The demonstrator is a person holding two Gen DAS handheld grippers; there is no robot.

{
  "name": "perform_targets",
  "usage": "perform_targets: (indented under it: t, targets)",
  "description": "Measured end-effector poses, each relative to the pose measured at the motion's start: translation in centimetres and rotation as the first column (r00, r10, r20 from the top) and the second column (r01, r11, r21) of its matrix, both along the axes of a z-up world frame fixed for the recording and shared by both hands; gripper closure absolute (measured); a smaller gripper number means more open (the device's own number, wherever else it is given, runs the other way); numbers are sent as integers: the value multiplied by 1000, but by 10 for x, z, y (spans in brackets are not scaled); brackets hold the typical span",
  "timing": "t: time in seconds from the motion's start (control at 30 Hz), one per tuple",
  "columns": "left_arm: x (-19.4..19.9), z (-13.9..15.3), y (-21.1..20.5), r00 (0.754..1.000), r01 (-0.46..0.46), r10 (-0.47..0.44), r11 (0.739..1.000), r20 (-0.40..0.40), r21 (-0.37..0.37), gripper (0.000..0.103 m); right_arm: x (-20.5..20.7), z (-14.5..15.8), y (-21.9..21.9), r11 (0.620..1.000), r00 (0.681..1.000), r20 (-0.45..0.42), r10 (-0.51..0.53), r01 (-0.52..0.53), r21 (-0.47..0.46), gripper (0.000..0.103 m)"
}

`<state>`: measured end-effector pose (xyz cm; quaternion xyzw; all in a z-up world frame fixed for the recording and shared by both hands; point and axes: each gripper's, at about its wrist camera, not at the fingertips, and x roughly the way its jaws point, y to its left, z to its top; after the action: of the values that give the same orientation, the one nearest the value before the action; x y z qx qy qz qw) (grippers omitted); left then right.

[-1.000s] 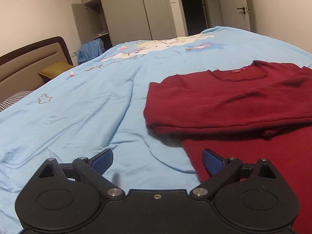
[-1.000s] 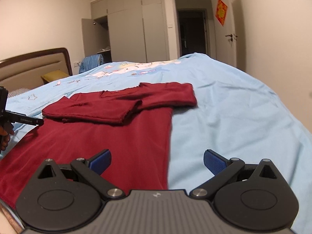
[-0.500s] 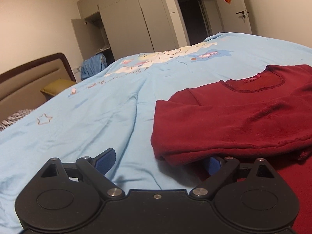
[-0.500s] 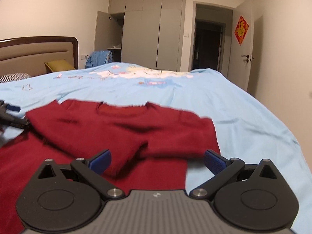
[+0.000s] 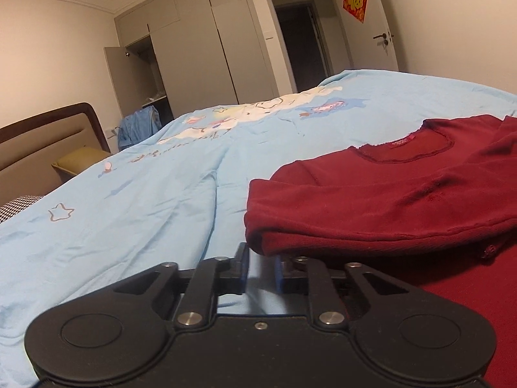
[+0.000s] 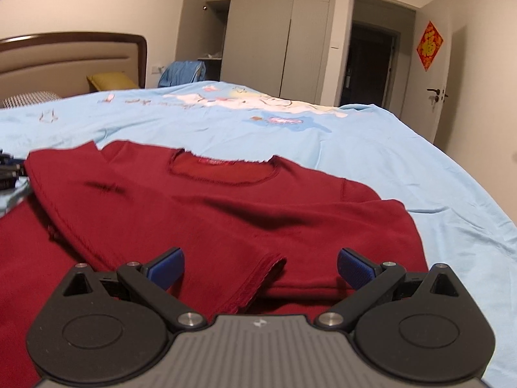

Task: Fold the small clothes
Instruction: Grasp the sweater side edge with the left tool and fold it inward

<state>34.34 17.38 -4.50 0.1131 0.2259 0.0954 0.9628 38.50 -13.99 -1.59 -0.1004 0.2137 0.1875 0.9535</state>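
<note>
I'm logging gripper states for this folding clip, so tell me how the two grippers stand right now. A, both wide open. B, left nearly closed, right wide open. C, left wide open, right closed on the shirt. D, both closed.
B: the left gripper has its fingers drawn close at the edge of the dark red shirt, while the right gripper is spread wide above it.

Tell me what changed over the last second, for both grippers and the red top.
The left gripper went from wide open to nearly shut, closing in low at the folded left edge of the red top; whether it pinches cloth is unclear. The right gripper moved forward and lower over the top's right side, jaws still open. The top stayed on the blue bedsheet, sleeves folded across.
</note>
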Motion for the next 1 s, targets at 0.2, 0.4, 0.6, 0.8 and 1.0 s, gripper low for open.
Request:
perform_targets:
  t: [0.2,0.4,0.6,0.8,1.0]
  targets:
    - [-3,-1,7,999,-35,36,997,20,-71,103,4,-10,2,1000,999,-39,2,-3,-13,0]
    - [-5,-3,16,998,-62,64,989,9,-133,97,4,-16,2,1000,999,-45,-2,1,-3,0]
    - [-2,-4,11,1000,-31,31,995,0,-99,75,4,-17,3,1000,999,-42,-3,3,-7,0]
    - [1,-10,-8,999,47,-47,999,-25,20,59,4,-19,3,1000,999,-43,-3,3,1,0]
    - [6,-6,-6,999,-32,31,998,15,51,57,5,-22,2,1000,999,-46,-1,2,12,0]
